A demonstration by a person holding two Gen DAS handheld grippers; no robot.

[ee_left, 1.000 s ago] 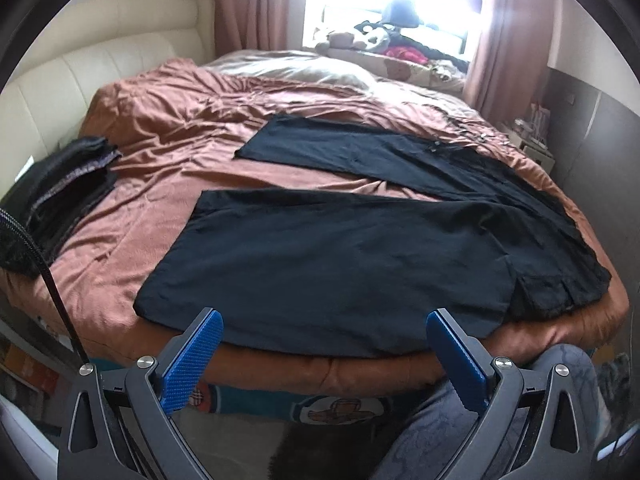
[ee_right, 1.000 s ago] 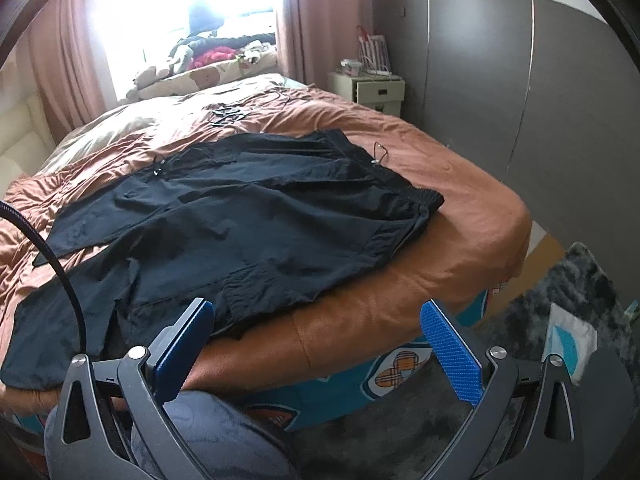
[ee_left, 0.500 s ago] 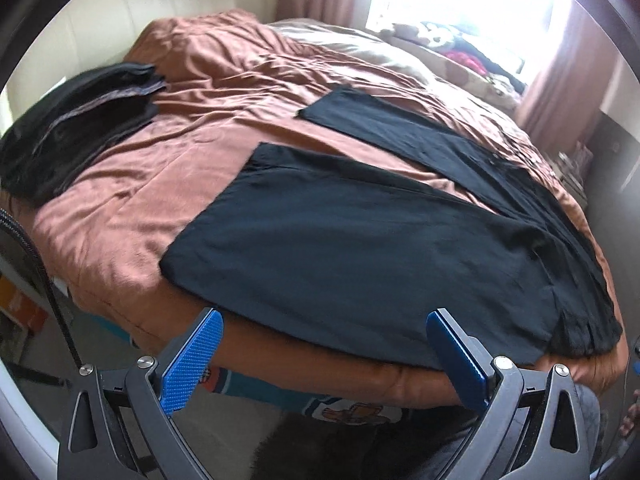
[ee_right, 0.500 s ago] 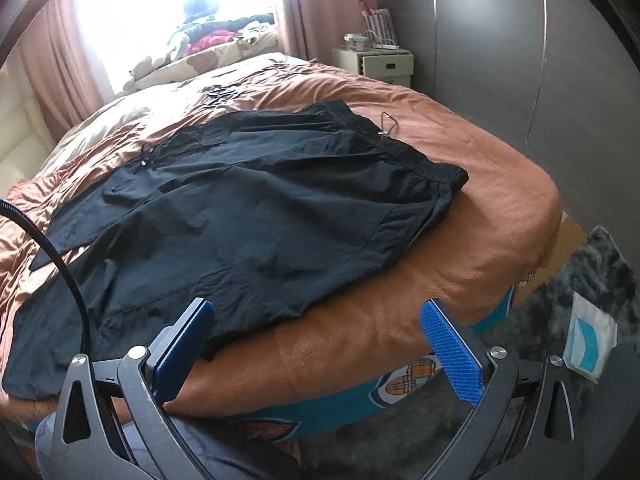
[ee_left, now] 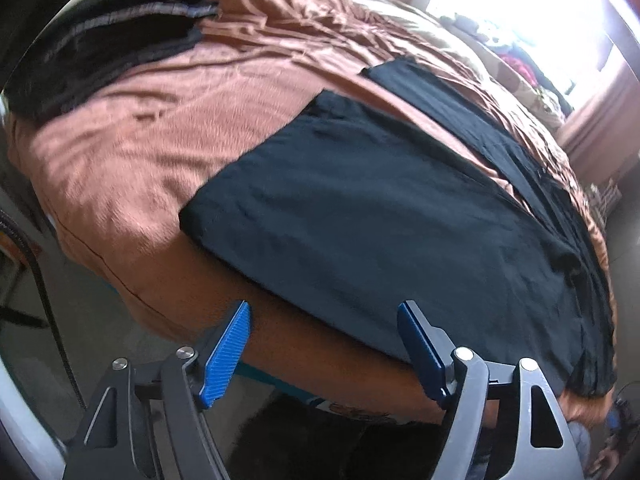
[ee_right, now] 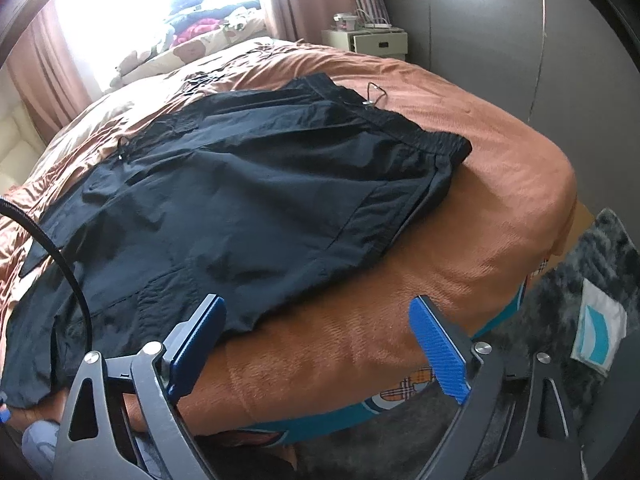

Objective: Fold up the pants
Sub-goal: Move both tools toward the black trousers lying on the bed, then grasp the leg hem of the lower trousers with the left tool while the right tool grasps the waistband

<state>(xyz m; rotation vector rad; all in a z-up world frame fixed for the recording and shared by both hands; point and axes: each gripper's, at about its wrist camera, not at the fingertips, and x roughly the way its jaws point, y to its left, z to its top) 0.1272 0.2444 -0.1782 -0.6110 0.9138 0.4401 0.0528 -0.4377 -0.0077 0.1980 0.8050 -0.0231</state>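
Both grippers tilt down over the bed's near edge. The left gripper (ee_left: 324,332) and right gripper (ee_right: 316,328) have just been narrowing, their ribbed blue pads apart with nothing between them. Beyond them, matte black pants (ee_right: 248,200) lie spread flat on the rumpled rust-brown cover (ee_left: 168,128), legs splayed apart.

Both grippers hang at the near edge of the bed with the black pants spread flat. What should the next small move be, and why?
Probably lower both onto the near edge of the pants. The left gripper and right gripper are open, jaws just narrowing, nothing between them. The legs lie apart on the bedspread, unfolded, so the hem edge needs gripping first.
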